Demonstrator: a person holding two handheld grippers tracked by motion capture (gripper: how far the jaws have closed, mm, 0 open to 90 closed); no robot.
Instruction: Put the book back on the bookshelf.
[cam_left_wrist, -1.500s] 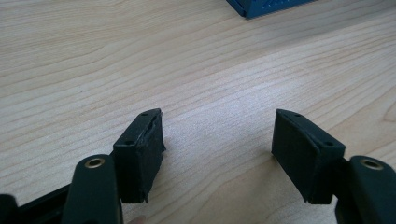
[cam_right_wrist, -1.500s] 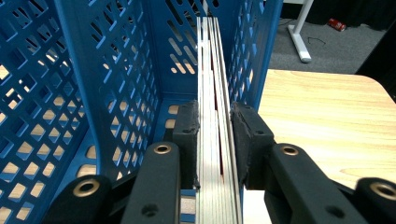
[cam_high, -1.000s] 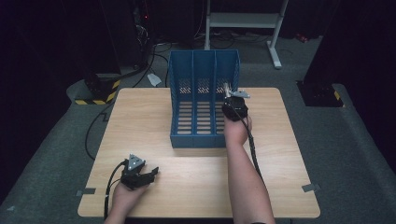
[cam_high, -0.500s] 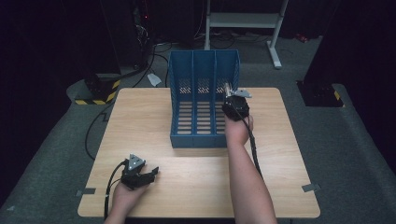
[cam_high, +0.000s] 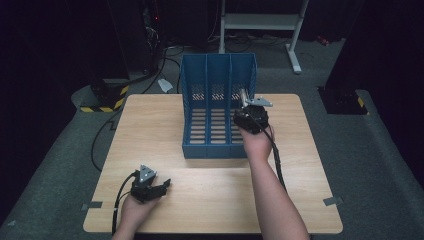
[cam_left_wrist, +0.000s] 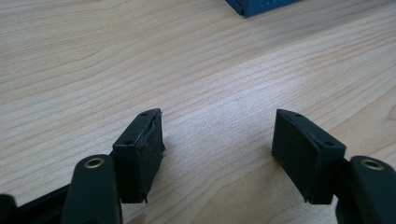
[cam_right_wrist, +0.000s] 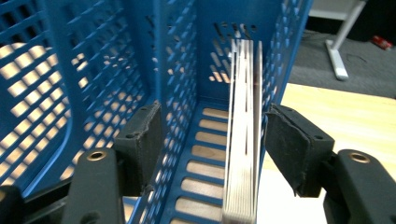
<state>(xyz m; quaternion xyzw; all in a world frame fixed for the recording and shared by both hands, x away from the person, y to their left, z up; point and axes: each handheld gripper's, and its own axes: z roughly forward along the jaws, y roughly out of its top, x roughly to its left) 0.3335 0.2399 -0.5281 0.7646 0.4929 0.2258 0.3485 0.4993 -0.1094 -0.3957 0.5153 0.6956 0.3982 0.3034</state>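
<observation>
A blue rack (cam_high: 218, 107) with three slots lies on the far half of the table (cam_high: 150, 130), and a thin book (cam_right_wrist: 243, 135) stands on edge in its right slot, close against the outer wall. The right gripper (cam_high: 251, 116) is at that slot. In the right gripper view its jaws have just been opening: the book is between them, but a gap shows on both sides, so the pads no longer press on it (the right pad is nearer the book than the left).

This looks like the release step: the book is set in the slot and the grip let go. The book stands almost upright and seems steady, though it is slim and could tip if brushed.

The next move, as I judge it, is to draw the right gripper straight back toward the near edge, jaws kept wide, without nudging the book or the slot wall.

The left gripper (cam_high: 147, 185) rests at the near left of the table, well apart from the rack. Its jaws stand wide, with bare wood between them.
</observation>
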